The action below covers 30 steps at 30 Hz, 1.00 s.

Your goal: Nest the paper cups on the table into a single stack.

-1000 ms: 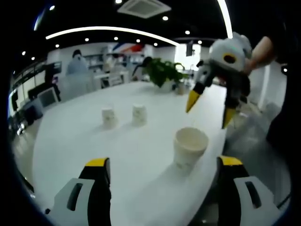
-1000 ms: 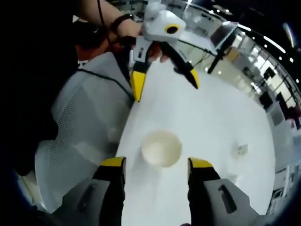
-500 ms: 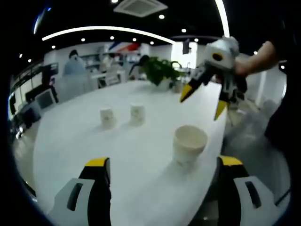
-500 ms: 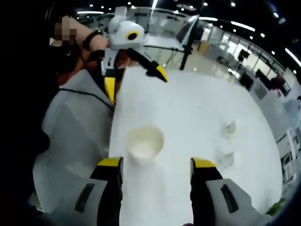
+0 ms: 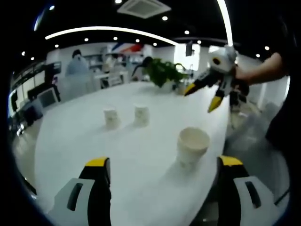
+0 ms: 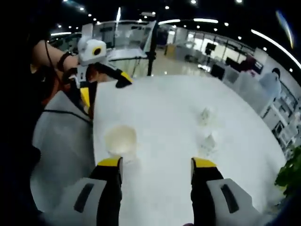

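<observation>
The white counter (image 5: 75,141) carries three paper cups, none nested yet; the near cup (image 5: 192,146) stands upright by the counter's edge, mouth up, and two far cups (image 5: 111,117) (image 5: 141,114) stand close together, well apart from it; the left hand-held gripper (image 5: 160,162) and the right hand-held gripper (image 6: 155,162) both hover spread and empty; my advice: straddle one cup's wall low, close gently so the paper doesn't crush, lift straight, lower squarely into another's mouth.

Each white plastic gripper (image 5: 208,96) has black jaws tipped yellow and a yellow-ringed round lens housing. A dark wristband (image 6: 61,59) at ten o'clock; black sleeve (image 5: 288,56) at two.
</observation>
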Tool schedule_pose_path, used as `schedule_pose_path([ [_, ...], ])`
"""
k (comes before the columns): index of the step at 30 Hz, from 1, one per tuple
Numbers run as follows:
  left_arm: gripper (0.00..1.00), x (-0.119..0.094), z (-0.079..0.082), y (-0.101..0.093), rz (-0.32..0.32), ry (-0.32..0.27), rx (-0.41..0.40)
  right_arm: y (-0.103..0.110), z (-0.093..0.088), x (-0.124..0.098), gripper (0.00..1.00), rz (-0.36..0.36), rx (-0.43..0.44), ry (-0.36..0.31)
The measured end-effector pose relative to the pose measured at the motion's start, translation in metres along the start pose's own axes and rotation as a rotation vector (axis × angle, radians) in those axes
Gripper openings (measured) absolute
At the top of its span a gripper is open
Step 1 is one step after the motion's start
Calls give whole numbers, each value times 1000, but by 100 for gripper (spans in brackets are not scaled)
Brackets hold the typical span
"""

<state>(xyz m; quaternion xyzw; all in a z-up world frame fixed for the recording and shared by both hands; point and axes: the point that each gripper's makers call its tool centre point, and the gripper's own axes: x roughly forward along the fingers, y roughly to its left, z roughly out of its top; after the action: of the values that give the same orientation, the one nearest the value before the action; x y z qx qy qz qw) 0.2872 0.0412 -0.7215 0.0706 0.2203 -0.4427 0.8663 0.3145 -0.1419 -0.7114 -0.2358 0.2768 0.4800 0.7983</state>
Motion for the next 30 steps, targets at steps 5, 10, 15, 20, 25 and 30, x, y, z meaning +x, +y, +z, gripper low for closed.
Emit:
schedule_pose_path([
  [5, 94, 0, 0, 1, 0, 1, 1, -5, -4, -2, 57, -27, 25, -17],
  [10, 94, -1, 0, 2, 3, -3, -3, -12, -4, -5, 62, -73, 91, -63],
  [15, 94, -1, -2, 0, 4, -1, -6, -21, -2, -9, 66, -111, 179, -125],
  [20, 94, -1, -1, -2, 0, -13, -22, -32, -6, -12, 71, -146, 236, -151],
  [25, 94, -2, 1, 0, 6, -13, -19, -37, -8, -13, 77, -166, 280, -165],
  [30, 94, -3, 1, 1, 10, -13, -20, -39, -13, -12, 82, -181, 303, -159],
])
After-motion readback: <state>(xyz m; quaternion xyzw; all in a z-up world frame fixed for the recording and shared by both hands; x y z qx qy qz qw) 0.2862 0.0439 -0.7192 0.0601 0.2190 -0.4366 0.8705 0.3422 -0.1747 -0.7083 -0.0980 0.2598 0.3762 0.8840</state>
